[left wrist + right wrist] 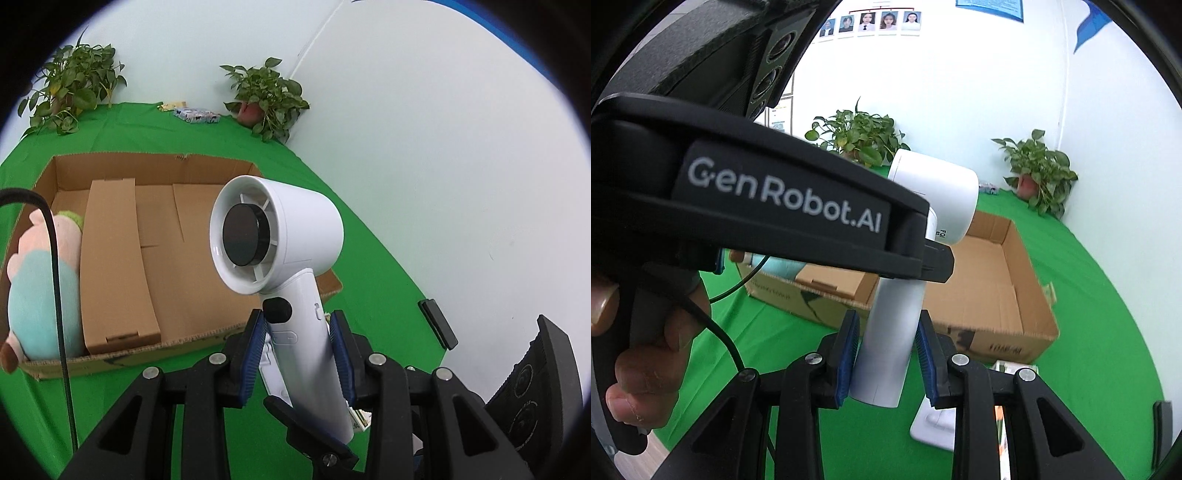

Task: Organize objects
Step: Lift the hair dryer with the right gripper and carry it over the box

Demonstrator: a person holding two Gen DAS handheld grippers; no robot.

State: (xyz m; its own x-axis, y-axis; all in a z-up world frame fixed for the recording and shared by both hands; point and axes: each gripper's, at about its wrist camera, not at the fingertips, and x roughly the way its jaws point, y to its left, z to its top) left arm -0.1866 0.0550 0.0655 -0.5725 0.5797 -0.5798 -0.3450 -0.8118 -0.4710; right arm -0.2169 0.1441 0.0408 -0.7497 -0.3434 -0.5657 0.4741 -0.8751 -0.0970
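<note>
Both the left tongs [300,354] and right tongs [888,360] are clamped on the hair dryer [280,236] handle, holding it upright above the surface, just short of the cardboard box [155,258], probably its destination.

Plush toy [44,280] in cardboard box [155,258]: cut by left edge, crossed by black cable [59,295]. Packet [197,114] behind box: print unreadable. Right view: left gripper body hid box's left part.
</note>
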